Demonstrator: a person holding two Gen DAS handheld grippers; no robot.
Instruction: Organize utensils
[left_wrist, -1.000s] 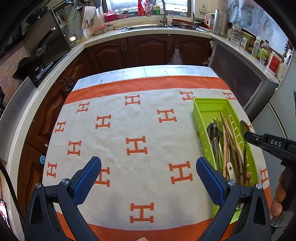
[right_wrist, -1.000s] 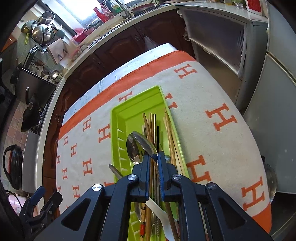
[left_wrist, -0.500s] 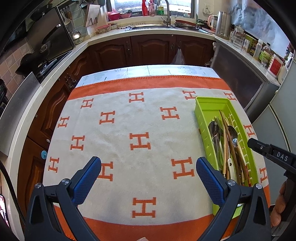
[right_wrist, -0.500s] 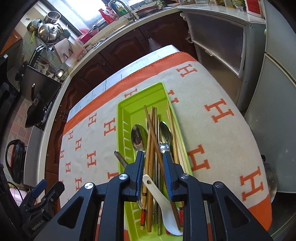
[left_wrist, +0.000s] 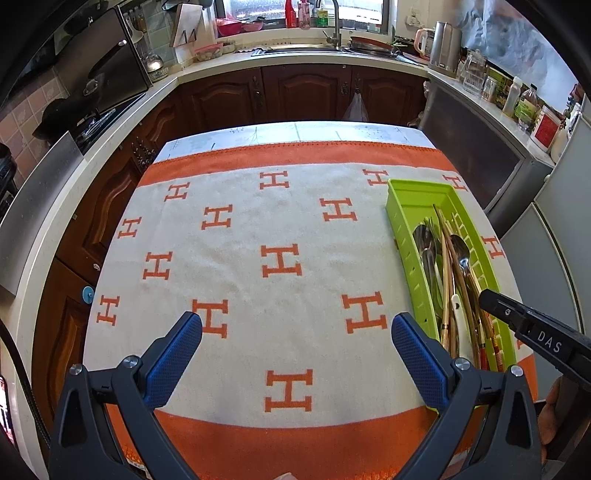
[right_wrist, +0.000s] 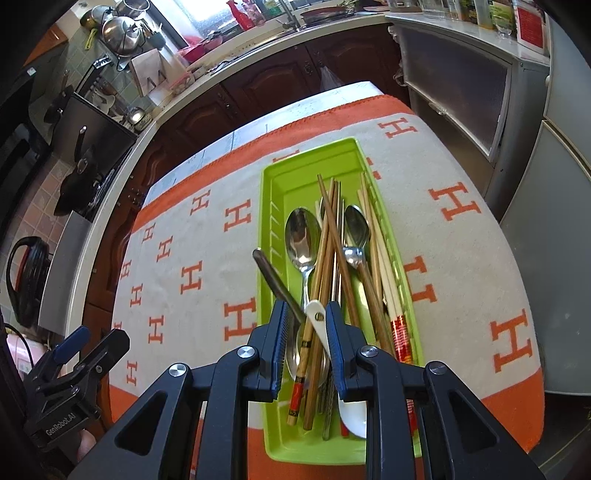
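Orange H letters pattern the white cloth (left_wrist: 236, 258) under a lime-green tray (right_wrist: 273, 206) of spoons and chopsticks (right_wrist: 328, 236) at its right edge. "DAS" reads on the right gripper (right_wrist: 306, 328), seen from the left camera; "GenRobot.AI" on the left gripper (left_wrist: 295, 343), seen from the right. Left gapes wide, holding nothing; right stands parted above a white spoon (right_wrist: 317, 321), gripping nothing.

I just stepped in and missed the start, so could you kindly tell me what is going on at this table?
A person is sorting utensils with a hand-held tool in each hand. The green tray sits on the orange-and-white cloth and holds spoons, chopsticks and a white spoon. The right tool hangs open just above the tray's near end, gripping nothing. The left tool is wide open over bare cloth, away from the tray.
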